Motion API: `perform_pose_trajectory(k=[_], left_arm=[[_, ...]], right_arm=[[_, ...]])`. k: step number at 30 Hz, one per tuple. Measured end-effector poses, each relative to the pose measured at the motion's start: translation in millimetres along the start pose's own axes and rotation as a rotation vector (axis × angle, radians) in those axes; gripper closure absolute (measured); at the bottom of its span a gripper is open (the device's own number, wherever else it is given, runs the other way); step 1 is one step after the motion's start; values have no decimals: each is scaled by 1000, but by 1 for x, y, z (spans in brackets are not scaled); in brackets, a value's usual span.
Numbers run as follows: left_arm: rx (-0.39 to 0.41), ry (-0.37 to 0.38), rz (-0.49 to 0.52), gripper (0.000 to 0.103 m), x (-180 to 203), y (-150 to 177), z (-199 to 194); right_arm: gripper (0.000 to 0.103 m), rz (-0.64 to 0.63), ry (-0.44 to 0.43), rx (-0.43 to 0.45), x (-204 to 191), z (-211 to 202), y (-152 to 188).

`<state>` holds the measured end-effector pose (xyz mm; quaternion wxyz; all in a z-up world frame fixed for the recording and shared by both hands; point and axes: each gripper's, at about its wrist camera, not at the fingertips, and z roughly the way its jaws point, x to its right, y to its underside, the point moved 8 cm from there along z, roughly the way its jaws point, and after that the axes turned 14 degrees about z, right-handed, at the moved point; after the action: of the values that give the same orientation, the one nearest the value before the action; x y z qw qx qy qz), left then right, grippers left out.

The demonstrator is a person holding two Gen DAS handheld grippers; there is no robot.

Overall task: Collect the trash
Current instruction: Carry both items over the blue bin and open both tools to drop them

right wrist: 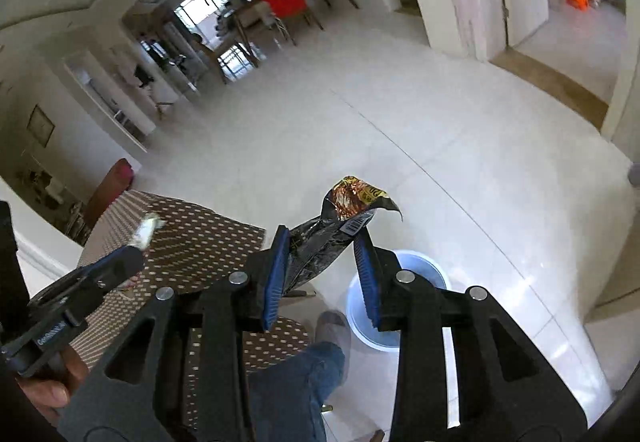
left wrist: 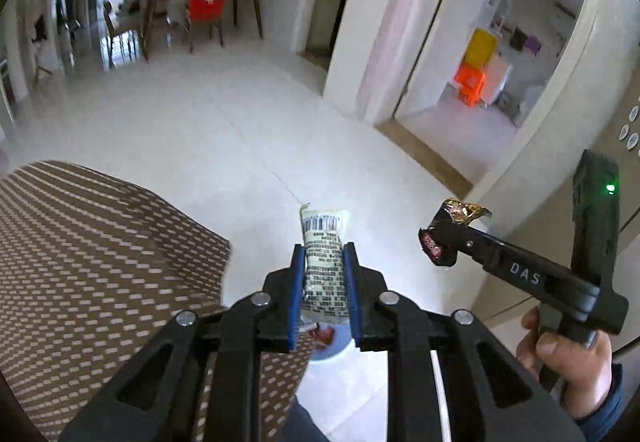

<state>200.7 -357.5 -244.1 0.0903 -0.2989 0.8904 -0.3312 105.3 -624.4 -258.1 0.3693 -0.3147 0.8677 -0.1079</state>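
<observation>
The bucket [right wrist: 400, 306] stands on the floor [right wrist: 440, 146], just right of the table [right wrist: 192, 242]. The person's leg [right wrist: 304, 378] is between them. The chairs [left wrist: 204, 8] stand far behind.

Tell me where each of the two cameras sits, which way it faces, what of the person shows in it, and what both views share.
Left wrist: on the left gripper, looking along its fingers, down across the white floor; it grips a white wrapper. The right hand shows.
Right wrist: on the right gripper, facing down toward a blue bin; it grips a black wrapper. A jeans leg and the left hand show.
Shared: patterned tablecloth, floor, both wrappers, and the other gripper.
</observation>
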Motion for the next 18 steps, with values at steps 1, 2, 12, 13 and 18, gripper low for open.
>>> perform_pose_trajectory(k=[1, 2, 12, 13, 18], left_arm=[[-16, 5, 0, 84, 3, -1, 10], [-35, 11, 1, 84, 5, -1, 21], [-223, 62, 8, 84, 5, 31, 110], [-237, 67, 11, 84, 4, 32, 116], [-273, 79, 12, 17, 9, 29, 139]], right_arm=[[70, 6, 6, -8, 4, 4, -1], [70, 12, 16, -20, 11, 10, -2], [68, 60, 50, -132, 39, 64, 7], [68, 68, 53, -144, 43, 69, 6], [34, 120, 54, -150, 54, 76, 5]])
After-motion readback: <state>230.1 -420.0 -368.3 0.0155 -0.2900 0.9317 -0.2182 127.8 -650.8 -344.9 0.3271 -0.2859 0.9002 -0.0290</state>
